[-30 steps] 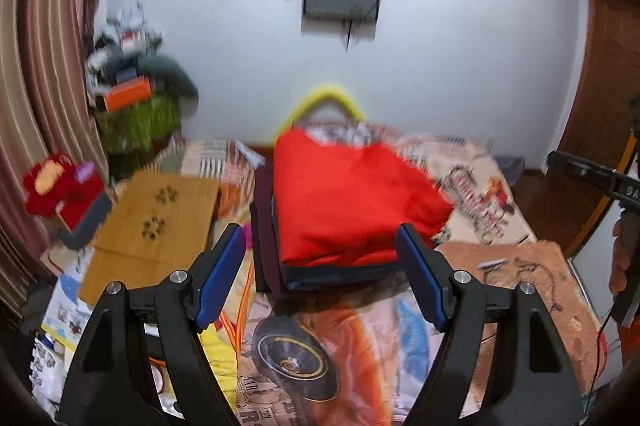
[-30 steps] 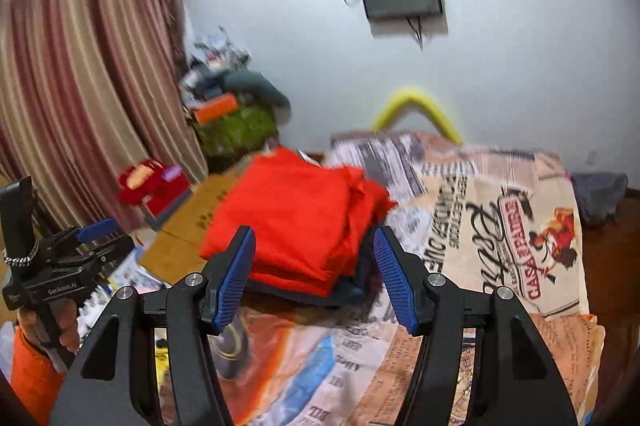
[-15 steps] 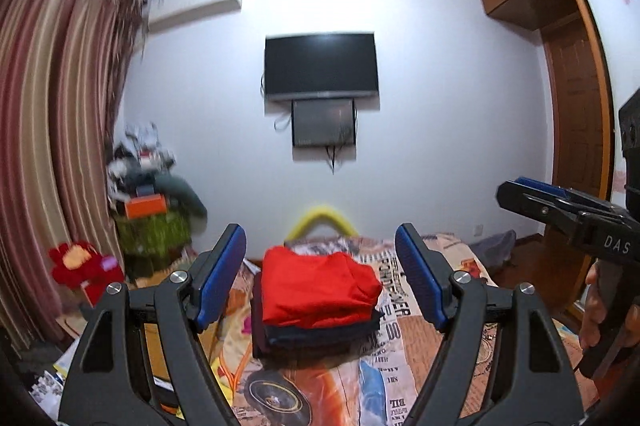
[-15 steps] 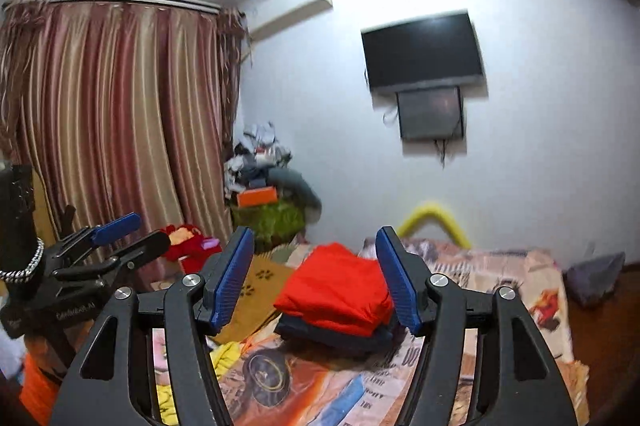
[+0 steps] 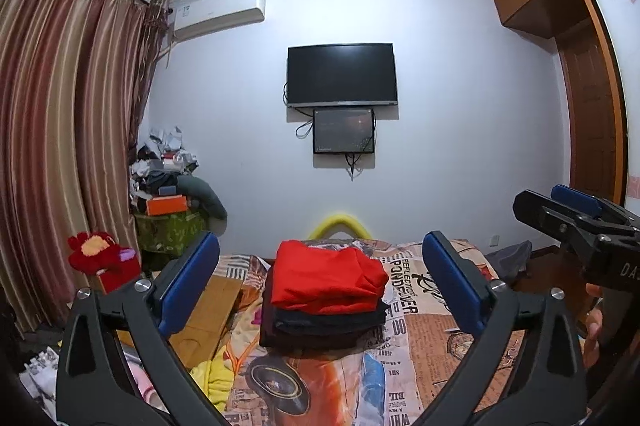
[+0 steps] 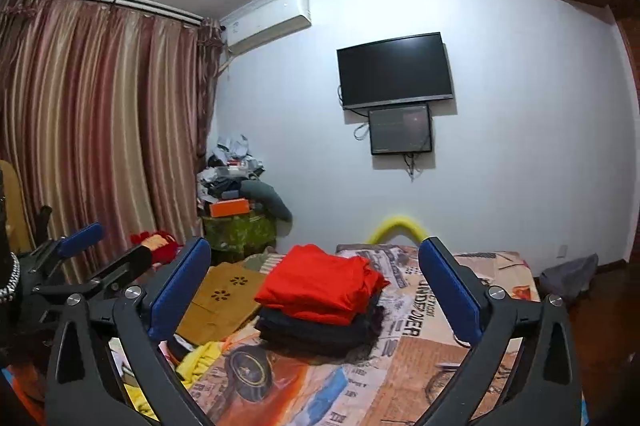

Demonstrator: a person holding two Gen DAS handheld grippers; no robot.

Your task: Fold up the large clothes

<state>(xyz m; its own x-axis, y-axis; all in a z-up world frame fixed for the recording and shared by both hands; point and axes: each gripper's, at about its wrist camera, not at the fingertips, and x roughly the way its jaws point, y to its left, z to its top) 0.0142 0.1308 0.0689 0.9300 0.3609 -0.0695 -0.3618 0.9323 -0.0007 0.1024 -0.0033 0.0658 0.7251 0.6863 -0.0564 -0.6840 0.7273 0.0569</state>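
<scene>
Red folded garment [image 5: 326,276] lying atop dark folded clothes [image 5: 324,324] at twelve o'clock; left gripper [image 5: 320,284] and right gripper [image 6: 314,286] gaping wide, holding nothing.

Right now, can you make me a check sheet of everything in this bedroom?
Surface: bed with printed bedspread.
Job's things: folded red garment on top of dark folded clothes, stacked on the bed.
Clutter: yellow cloth at the bed edge; wooden board; red plush toy; heaped pile in the corner.
Tongs: left tongs open, empty; right tongs open, empty.
Cables: wires hang by the small screen.
Surroundings: wall TV, air conditioner, striped curtains, wooden wardrobe.
</scene>
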